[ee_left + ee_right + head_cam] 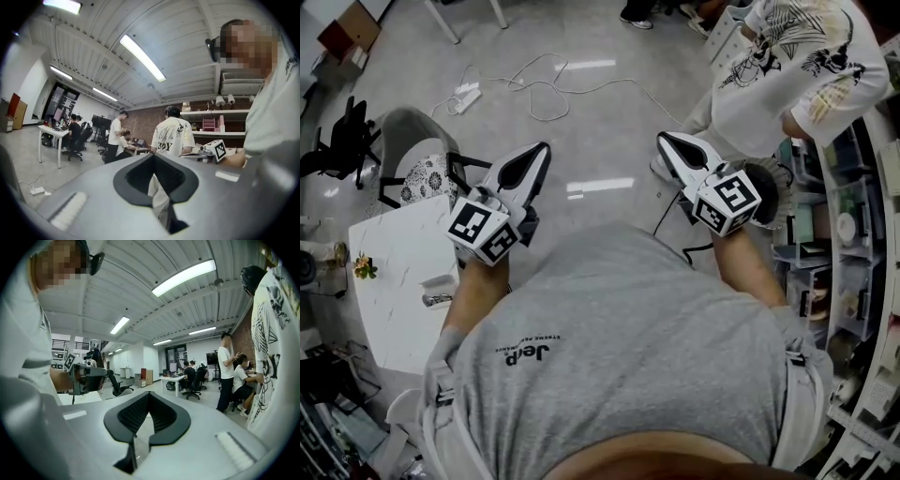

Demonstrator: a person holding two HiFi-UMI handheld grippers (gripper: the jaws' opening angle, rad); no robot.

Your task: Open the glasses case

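Carried level and aimed out at the room, not at any work: left gripper (539,155) and right gripper (666,142) both pressed together on nothing. Glasses case not surely made out; possibly the small object (439,287) on the white table (389,253) beside and behind the left gripper.
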